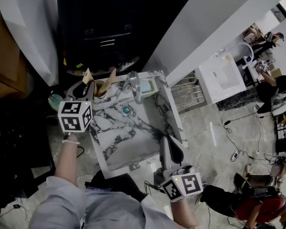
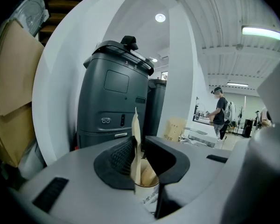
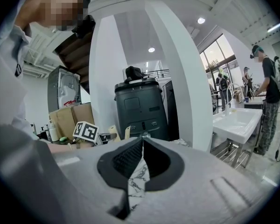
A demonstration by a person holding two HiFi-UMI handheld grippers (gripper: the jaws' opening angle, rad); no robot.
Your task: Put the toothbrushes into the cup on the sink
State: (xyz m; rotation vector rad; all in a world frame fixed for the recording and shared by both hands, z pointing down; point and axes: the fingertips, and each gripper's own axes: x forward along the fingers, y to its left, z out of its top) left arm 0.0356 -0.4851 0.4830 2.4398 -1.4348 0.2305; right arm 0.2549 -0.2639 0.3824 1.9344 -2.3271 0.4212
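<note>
We see a tan-wrapped toothbrush (image 2: pixel 136 125) standing upright, clamped between the jaws of the left gripper (image 2: pixel 137 148), directly above the cup (image 2: pixel 147 192). A second toothbrush (image 2: pixel 150 175) leans inside that cup. From the head view, the cup (image 1: pixel 101 88) sits at the far left corner of the marble sink (image 1: pixel 133 144), beside the faucet (image 1: pixel 135 86). The right gripper (image 3: pixel 141 141) hangs over the sink's near right rim with its jaws together and nothing between them.
</note>
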